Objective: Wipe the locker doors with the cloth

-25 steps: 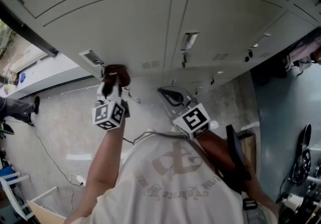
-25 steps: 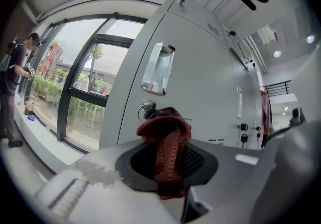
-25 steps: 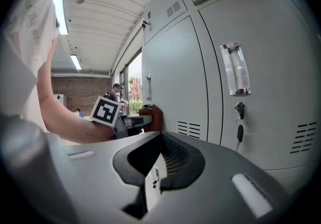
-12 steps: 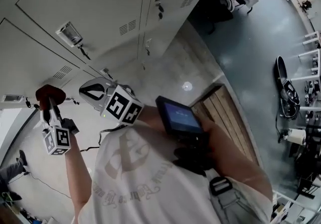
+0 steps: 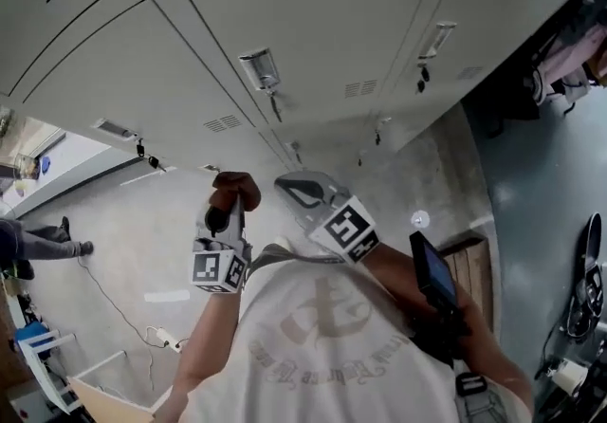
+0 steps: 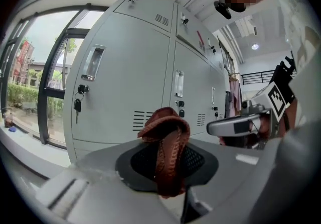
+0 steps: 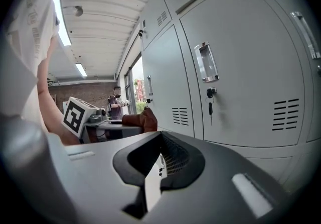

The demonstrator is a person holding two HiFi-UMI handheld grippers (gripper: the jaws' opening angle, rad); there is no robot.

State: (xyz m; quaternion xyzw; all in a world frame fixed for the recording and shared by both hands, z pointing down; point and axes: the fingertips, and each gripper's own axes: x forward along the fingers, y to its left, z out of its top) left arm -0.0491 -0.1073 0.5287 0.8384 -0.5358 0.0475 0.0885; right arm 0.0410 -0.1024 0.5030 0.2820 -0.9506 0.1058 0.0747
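Observation:
A brown cloth [image 5: 237, 187] is bunched in my left gripper [image 5: 232, 201], which is shut on it and held low, off the grey locker doors [image 5: 313, 23]. In the left gripper view the cloth [image 6: 165, 135] stands up out of the left gripper [image 6: 169, 178], with the locker doors [image 6: 125, 67] a short way ahead. My right gripper [image 5: 289, 186] hovers just to the right of the cloth, shut with nothing in it. In the right gripper view the right gripper [image 7: 153, 168] points along the locker doors [image 7: 241, 82], and the cloth [image 7: 140, 119] shows at the left.
Keys hang from locks on two doors [image 6: 77, 103] [image 7: 210, 107]. A tall window [image 6: 30, 77] lies left of the lockers. A person's legs [image 5: 38, 246] and a floor cable [image 5: 104, 293] are at the left. A wooden pallet [image 5: 469, 265] and hanging clothes [image 5: 569, 51] are at the right.
The head view has swung about. The left gripper with the cloth has come away from the lower locker edge and now hangs over the floor. The right gripper stays beside it.

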